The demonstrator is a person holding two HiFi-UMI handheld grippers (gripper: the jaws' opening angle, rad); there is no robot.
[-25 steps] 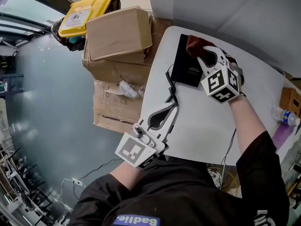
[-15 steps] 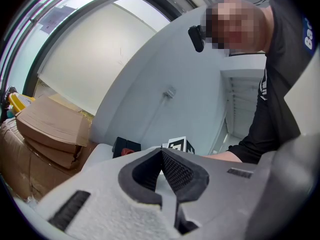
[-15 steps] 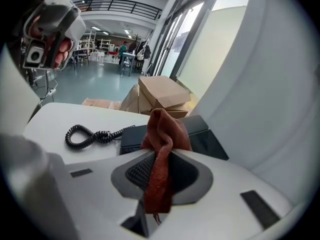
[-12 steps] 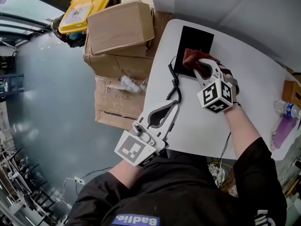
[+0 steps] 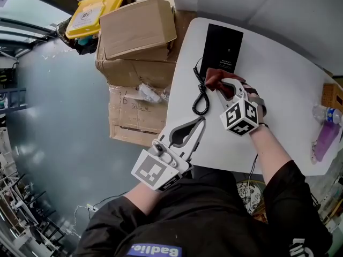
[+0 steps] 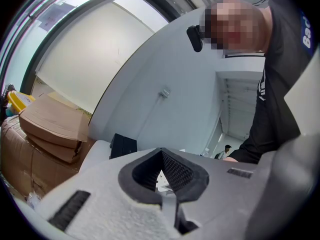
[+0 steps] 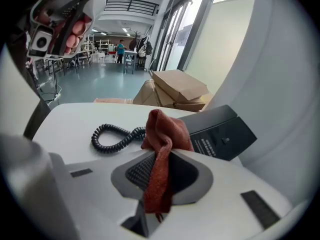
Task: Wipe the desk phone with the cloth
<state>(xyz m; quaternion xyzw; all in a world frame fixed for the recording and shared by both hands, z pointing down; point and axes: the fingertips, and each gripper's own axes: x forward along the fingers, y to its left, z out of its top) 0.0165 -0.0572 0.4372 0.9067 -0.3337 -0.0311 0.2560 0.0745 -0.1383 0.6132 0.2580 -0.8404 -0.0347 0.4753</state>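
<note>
The black desk phone (image 5: 222,46) lies flat at the far side of the white table (image 5: 278,84), and its coiled cord (image 5: 201,93) trails toward me. My right gripper (image 5: 218,86) is shut on a rust-red cloth (image 5: 216,77), just near of the phone's front edge and beside the cord. In the right gripper view the cloth (image 7: 164,134) bunches out between the jaws of the right gripper (image 7: 159,159), with the phone (image 7: 222,131) and cord (image 7: 112,135) just beyond. My left gripper (image 5: 199,123) rests at the table's near left edge, shut with nothing in it. From the left gripper (image 6: 162,156) the phone (image 6: 123,146) shows far off.
Stacked cardboard boxes (image 5: 136,36) and a yellow bin (image 5: 96,14) stand left of the table. At the table's right end are a water bottle (image 5: 323,114), a purple object (image 5: 321,143) and a small wooden box (image 5: 332,95). A cable (image 5: 256,167) hangs off the near edge.
My right gripper has drawn the cloth toward me along the phone, from its far part to just off its near edge by the cord. The left gripper has stayed put.
</note>
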